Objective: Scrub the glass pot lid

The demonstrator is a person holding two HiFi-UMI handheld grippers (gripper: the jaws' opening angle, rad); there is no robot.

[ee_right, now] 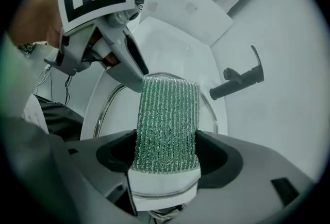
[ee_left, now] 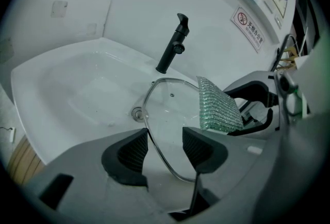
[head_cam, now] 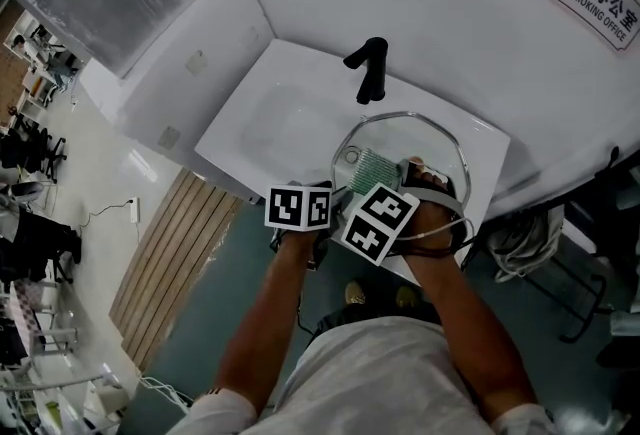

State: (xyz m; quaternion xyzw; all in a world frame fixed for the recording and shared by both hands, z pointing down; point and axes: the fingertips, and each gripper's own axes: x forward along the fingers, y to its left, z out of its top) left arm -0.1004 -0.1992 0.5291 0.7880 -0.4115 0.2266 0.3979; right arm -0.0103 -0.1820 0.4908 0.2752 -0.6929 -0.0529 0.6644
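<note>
We hold one glass pot lid (ee_left: 167, 104) over the one white sink (head_cam: 260, 118), near its single black faucet (head_cam: 368, 70), with our left gripper (ee_left: 164, 140) clamped on the lid's rim. Our right gripper (ee_right: 166, 152) grips one green scouring sponge (ee_right: 167, 115), whose far end lies against the glass.

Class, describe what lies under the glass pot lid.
Through the glass pot lid only the white sink basin shows below. The green sponge lying against the lid hides whatever part of the basin sits behind it.
</note>
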